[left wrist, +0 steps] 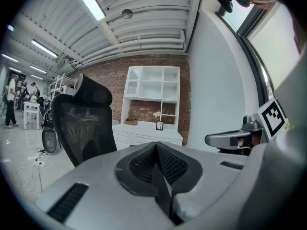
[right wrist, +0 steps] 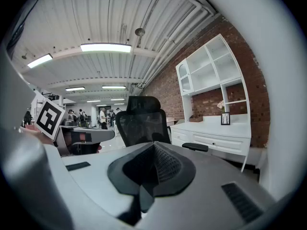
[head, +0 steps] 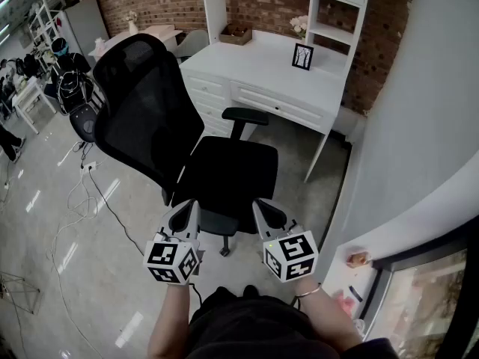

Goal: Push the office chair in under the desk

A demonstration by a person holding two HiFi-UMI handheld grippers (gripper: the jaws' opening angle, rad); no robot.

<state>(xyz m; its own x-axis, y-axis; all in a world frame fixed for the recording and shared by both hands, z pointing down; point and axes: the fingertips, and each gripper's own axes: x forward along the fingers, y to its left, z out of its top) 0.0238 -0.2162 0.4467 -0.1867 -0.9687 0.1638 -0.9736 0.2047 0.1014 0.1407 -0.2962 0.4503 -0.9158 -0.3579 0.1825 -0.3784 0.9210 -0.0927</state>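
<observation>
You hold the left hand-held gripper (head: 185,214) and the right hand-held gripper (head: 266,214) low, each with jaws pressed together on nothing, just short of the black mesh-backed office chair (head: 224,172). The chair stands side-on on the glossy grey floor (head: 45,226), clear of the front edge of the white drawer-fronted table (head: 254,69). The push looks not yet begun, so the whole shove remains.

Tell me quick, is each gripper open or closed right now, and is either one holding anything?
Left gripper: closed, jaws together, holding nothing.
Right gripper: closed, jaws together, holding nothing.
</observation>
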